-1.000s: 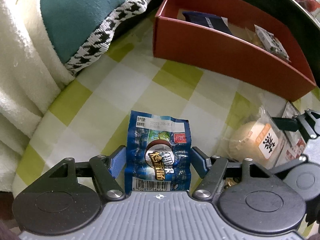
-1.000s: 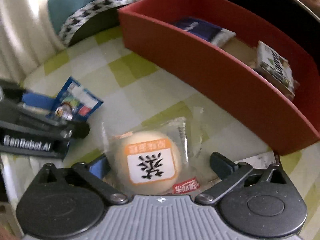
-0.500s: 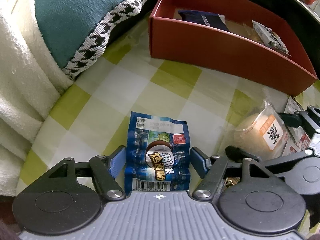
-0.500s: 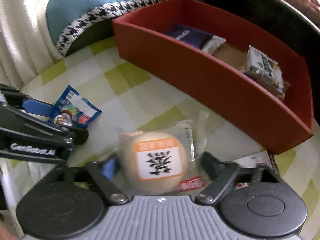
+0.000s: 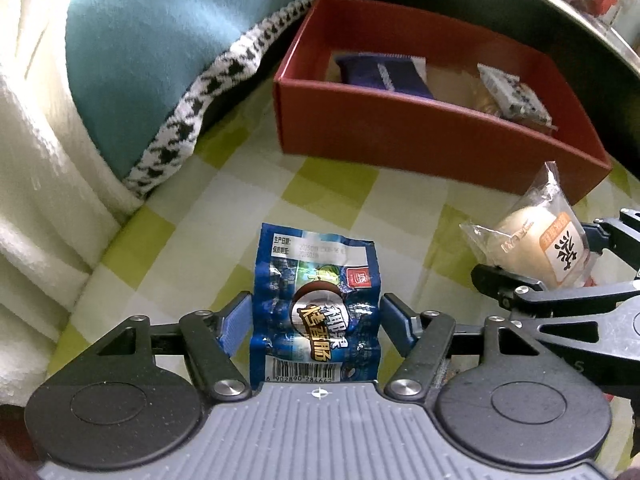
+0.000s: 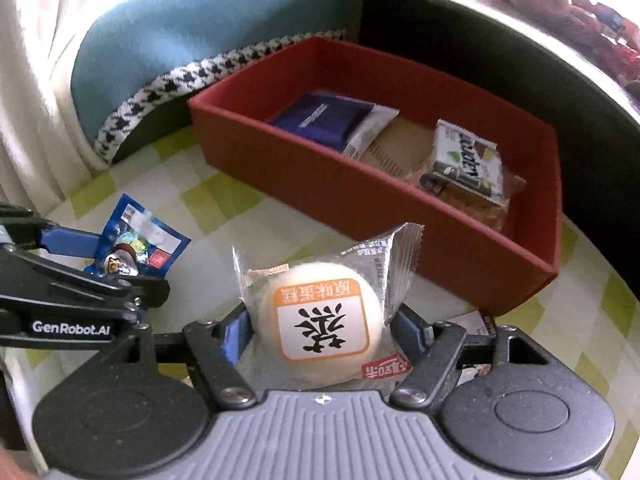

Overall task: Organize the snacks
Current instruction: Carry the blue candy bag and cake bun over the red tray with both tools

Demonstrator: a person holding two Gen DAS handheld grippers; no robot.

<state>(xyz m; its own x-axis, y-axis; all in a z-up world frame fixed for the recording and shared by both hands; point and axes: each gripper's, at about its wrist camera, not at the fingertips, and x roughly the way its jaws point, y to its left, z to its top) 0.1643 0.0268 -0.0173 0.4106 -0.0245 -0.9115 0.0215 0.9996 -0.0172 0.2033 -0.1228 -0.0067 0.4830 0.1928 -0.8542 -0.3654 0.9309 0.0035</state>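
Observation:
A crumpled blue sausage packet [image 5: 316, 312] stands between the fingers of my left gripper [image 5: 314, 320], whose blue pads press its two sides; the same packet [image 6: 136, 244] shows at the left of the right wrist view. My right gripper [image 6: 324, 328] has its jaws closing on a wrapped round cake [image 6: 320, 320] with an orange-edged label, and the pads press on it. The cake [image 5: 536, 244] hangs off the cloth. Beyond both stands a red box [image 5: 420, 136] holding a dark blue packet [image 6: 328, 120] and a white and green packet [image 6: 468, 160].
A green and white checked cloth [image 5: 320, 200] covers the table. A teal cushion with houndstooth trim [image 5: 160, 60] and white fabric [image 5: 36, 200] lie to the left. Another flat packet [image 6: 476, 324] lies under the right gripper. A dark raised edge [image 6: 480, 40] runs behind the box.
The right gripper's wide jaws have shut on the cake and lifted it off the cloth. The left gripper keeps the blue packet and has tilted a little.

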